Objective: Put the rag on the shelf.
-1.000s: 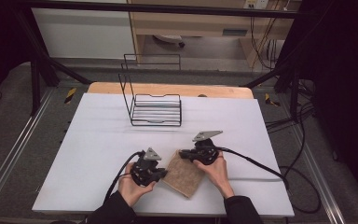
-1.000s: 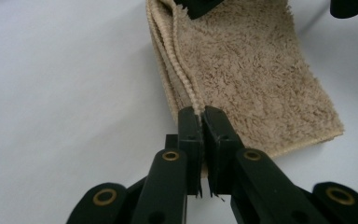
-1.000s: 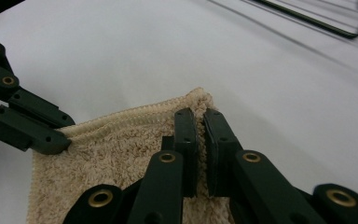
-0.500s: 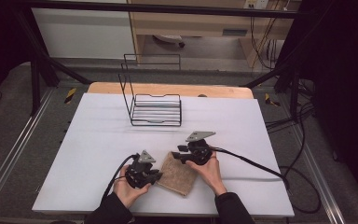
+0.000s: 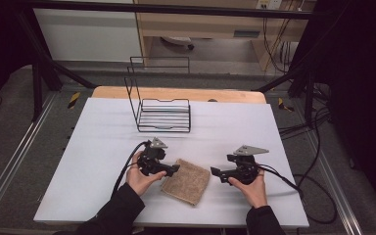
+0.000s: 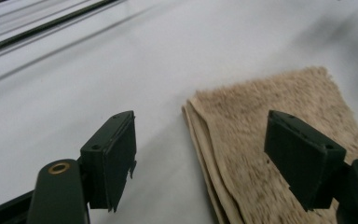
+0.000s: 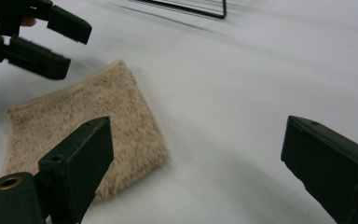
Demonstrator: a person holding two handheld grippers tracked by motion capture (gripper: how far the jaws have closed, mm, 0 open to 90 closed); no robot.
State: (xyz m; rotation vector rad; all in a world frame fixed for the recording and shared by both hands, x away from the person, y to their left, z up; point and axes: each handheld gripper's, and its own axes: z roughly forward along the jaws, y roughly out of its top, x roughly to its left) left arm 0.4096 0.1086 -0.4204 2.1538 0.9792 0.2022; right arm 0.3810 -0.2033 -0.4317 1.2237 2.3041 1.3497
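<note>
A white tabletop (image 5: 103,147) carries a wire rack (image 5: 164,115) at the back and a folded tan towel (image 5: 186,181) near the front edge. The left tongs (image 5: 174,169) hover at the towel's left corner; the right tongs (image 5: 215,172) sit apart to its right. Both have just been opening and hold nothing. The left gripper view shows the towel's stacked folded edge (image 6: 200,140), which the high view does not show.

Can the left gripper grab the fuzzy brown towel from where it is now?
Probably yes. The left gripper is open right beside the folded towel, with one jaw already over its edge. Nothing lies between them on the table.
</note>
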